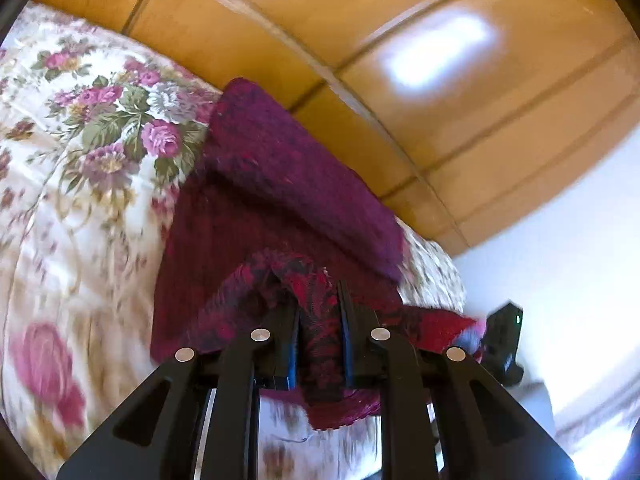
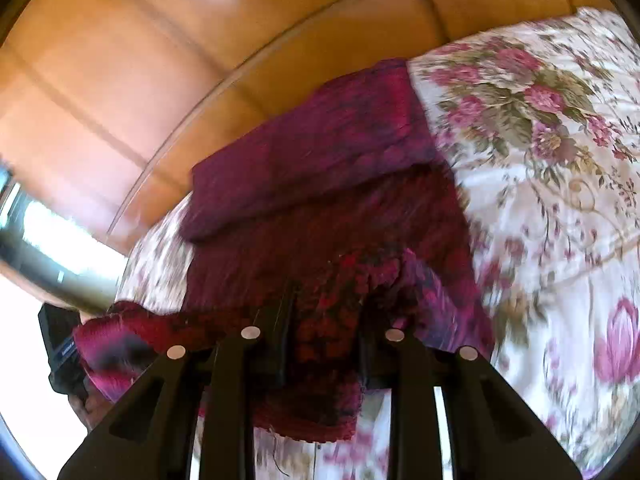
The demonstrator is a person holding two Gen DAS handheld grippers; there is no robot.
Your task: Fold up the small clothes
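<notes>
Left gripper: matte black plastic linkage arms, four round silver rivets, blue-edged finger pads. Right gripper: same black arms, four silver rivets.

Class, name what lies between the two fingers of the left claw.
A bunched edge of the maroon knit garment, pinched inside the left claw; the left wrist view shows it.

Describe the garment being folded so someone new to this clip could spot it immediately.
Start at the bed with the flowered bedspread below the wooden headboard. On it lies a dark red knitted garment, its near edge pinched by the left gripper and right gripper. It is the only plain, ribbed cloth among printed roses.
</notes>
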